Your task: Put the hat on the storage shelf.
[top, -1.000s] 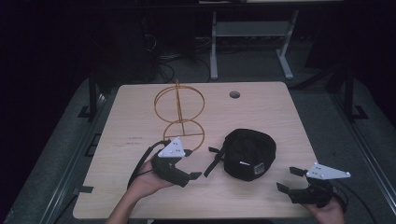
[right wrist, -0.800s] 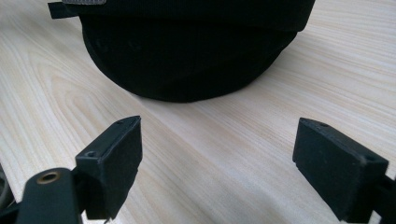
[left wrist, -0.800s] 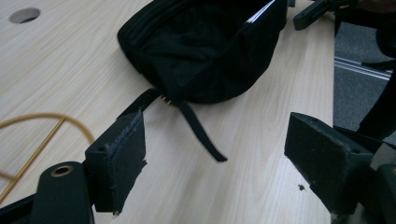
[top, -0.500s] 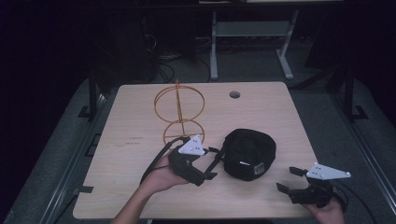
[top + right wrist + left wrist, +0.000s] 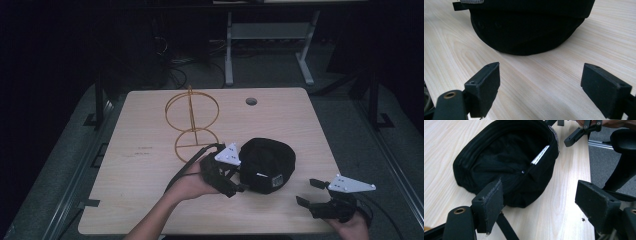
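Observation:
A black cap [image 5: 267,165] lies upside down on the wooden table [image 5: 140,150], right of centre. In the left gripper view its hollow inside [image 5: 506,157] faces up, with a white label [image 5: 540,157] at the rim. My left gripper [image 5: 238,178] is open right at the cap's left edge. One pad [image 5: 489,203] nearly touches the cap's rim and the other pad [image 5: 596,205] stands over bare wood. My right gripper [image 5: 308,193] is open near the front right edge, a short way from the cap [image 5: 529,30], with nothing between its fingers [image 5: 484,85].
A gold wire stand [image 5: 191,125] made of two rings stands upright at the table's middle left. A round cable hole [image 5: 251,101] sits near the far edge. The right gripper's jaws [image 5: 584,131] show beyond the cap in the left gripper view.
My left gripper has moved to the right, from the front centre up to the cap's left edge. The right gripper and the cap have stayed put.

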{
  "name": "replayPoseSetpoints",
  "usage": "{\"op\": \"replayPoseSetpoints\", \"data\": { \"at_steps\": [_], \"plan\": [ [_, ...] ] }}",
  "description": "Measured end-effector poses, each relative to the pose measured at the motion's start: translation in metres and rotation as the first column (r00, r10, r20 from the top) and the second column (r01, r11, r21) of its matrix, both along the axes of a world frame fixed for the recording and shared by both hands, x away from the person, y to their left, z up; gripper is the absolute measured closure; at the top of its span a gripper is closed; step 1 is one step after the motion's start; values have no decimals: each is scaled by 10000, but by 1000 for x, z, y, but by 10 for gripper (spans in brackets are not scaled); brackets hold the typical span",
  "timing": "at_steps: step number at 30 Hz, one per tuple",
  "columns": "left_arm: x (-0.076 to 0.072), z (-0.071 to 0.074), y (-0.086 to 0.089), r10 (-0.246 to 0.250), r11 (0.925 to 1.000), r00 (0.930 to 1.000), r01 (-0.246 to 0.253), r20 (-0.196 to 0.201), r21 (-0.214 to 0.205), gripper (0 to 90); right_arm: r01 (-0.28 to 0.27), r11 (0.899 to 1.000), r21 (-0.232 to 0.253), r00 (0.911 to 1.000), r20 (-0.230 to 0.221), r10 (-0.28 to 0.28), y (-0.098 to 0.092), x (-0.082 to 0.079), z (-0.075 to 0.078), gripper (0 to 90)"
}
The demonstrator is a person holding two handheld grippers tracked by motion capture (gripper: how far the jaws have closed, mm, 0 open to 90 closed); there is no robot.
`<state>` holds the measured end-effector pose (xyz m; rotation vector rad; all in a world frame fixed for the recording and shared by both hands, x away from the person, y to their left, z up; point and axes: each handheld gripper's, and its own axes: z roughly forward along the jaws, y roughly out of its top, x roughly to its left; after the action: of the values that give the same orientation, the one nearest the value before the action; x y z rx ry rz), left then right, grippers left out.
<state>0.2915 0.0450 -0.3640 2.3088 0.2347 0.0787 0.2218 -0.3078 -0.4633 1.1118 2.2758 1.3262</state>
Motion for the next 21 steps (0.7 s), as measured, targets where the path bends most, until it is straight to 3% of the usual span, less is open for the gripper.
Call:
{"op": "replayPoseSetpoints", "data": {
  "at_steps": [21],
  "plan": [
    [17,-9,-40,-585,9958,9978,606,-312,681,311,-182,9998,-34,9998,72,182,3,0,0,154]
  ]
}}
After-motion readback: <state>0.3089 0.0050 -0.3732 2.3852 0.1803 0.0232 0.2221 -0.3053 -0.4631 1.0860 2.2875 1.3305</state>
